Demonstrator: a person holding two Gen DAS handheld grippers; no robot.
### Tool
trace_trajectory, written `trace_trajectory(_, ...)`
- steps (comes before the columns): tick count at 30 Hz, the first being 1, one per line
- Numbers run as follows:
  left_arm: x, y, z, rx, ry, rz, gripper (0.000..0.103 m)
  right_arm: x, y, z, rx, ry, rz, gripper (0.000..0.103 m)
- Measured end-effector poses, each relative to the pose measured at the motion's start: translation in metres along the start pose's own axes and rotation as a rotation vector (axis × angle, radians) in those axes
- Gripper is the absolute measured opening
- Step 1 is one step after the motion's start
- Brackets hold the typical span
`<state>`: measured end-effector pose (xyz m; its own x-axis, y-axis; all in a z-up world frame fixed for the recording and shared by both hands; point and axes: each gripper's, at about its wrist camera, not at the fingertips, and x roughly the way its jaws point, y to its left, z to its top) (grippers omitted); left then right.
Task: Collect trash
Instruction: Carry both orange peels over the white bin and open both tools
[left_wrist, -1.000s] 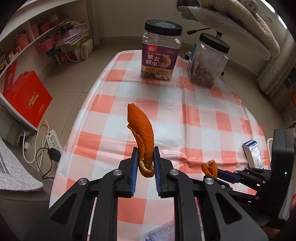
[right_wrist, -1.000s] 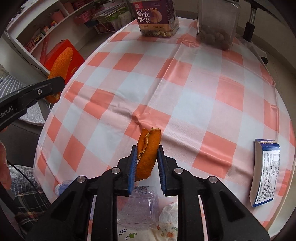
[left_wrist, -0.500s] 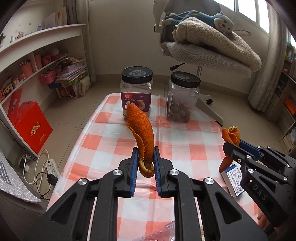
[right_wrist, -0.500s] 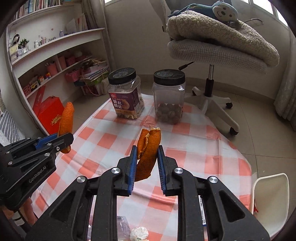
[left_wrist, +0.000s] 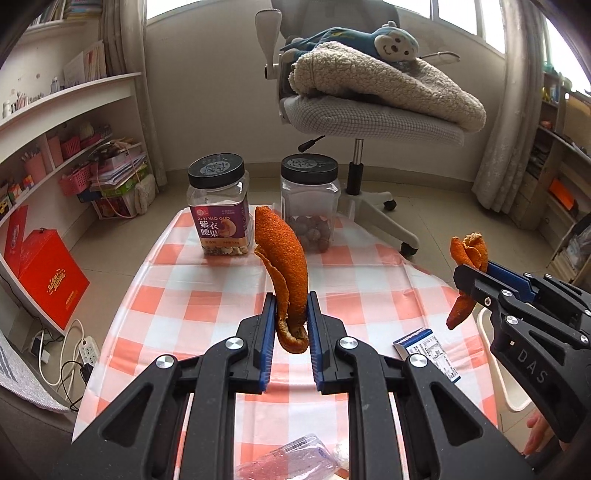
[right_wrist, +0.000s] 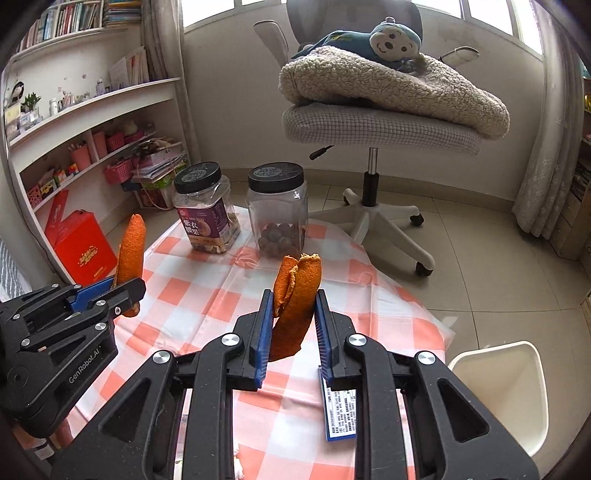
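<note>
Above my bench (left_wrist: 207, 295) in its orange-and-white checked cloth, near the white plastic bin (right_wrist: 517, 387), I carry trash clear of the jars: left claw (left_wrist: 290, 325) clamped on a long curled orange peel (left_wrist: 284, 266), right claw (right_wrist: 291, 321) clamped on a folded orange peel strip (right_wrist: 295, 295).

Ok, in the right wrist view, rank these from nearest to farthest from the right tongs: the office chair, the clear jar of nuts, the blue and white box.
1. The blue and white box: flat on the checked cloth, just below the right tongs, which grip an orange peel.
2. The clear jar of nuts: ahead, at the table's far end.
3. The office chair: on the floor beyond the table.
</note>
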<state>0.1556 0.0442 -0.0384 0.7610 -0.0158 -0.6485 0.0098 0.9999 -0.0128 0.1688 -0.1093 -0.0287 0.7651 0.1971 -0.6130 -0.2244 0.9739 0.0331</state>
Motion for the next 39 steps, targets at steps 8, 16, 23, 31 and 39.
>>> trace_trajectory(8,-0.001,-0.035,0.002,0.027,-0.008,-0.049,0.017,-0.019,-0.036,-0.005,0.029,-0.013,-0.059,0.021)
trace_trajectory(16,0.001,-0.07,0.001,0.069,-0.006,-0.092,0.017,-0.039,-0.081,-0.013,0.079,-0.027,-0.131,0.021)
trace_trajectory(23,0.001,-0.103,-0.002,0.111,0.0,-0.126,0.017,-0.058,-0.129,-0.02,0.153,-0.03,-0.209,0.021)
trace_trajectory(31,0.001,-0.148,-0.009,0.175,0.014,-0.172,0.017,-0.075,-0.185,-0.039,0.235,0.001,-0.311,0.025)
trace_trajectory(39,-0.003,-0.199,-0.015,0.228,0.019,-0.233,0.019,-0.098,-0.239,-0.053,0.347,-0.008,-0.403,0.063)
